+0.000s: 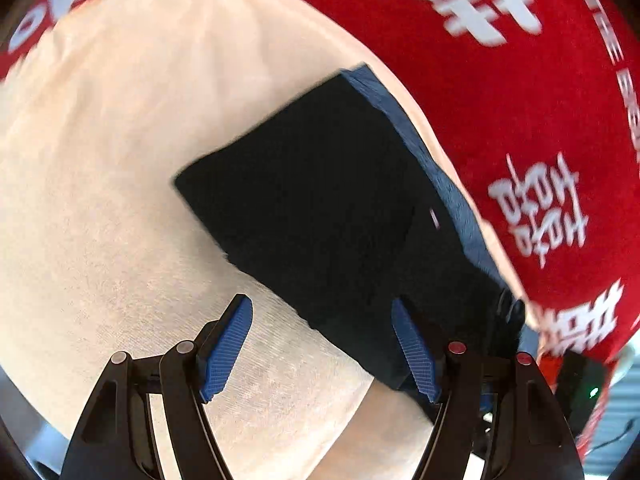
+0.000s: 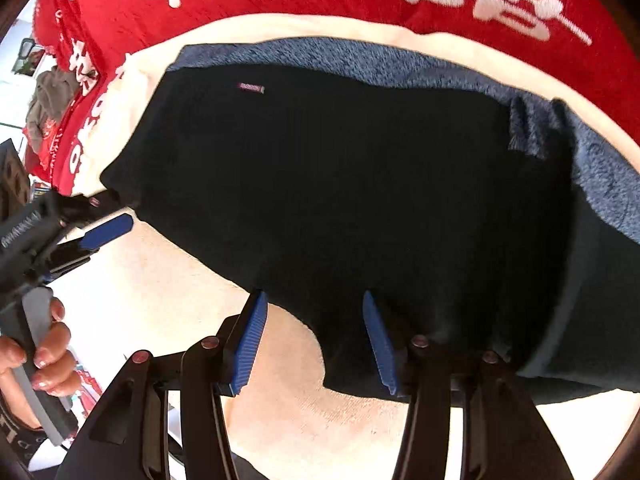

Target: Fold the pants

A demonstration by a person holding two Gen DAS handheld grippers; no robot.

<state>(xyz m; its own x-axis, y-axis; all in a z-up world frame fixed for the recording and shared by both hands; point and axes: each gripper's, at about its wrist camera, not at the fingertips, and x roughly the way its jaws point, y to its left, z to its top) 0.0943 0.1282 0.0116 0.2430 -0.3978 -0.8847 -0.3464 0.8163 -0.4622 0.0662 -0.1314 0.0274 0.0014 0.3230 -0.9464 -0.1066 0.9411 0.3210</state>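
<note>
**Both sets of fingers spread at the near edge of the folded pants**

The dark navy, fleece-lined pants (image 2: 340, 184) lie folded into a thick slab on a cream cloth (image 1: 100, 160), spread over a red blanket with white lettering (image 1: 540, 100). In the right wrist view their long axis runs left to right, the paler blue lining showing along the far edge.

The right gripper (image 2: 316, 344) points steeply down, its fingers released, straddling the near hem with nothing pinched. The left gripper (image 1: 322, 344) also stands spread and empty: one finger over bare cream cloth, the other over the dark corner. Seen from the right, it sits just beside the slab's left end (image 2: 108, 232), held by a hand (image 2: 36, 352).

I judge each gripper equally near its own end. How many layers lie stacked, and whether the tips touch fabric, cannot be told; the left view is blurred.
</note>
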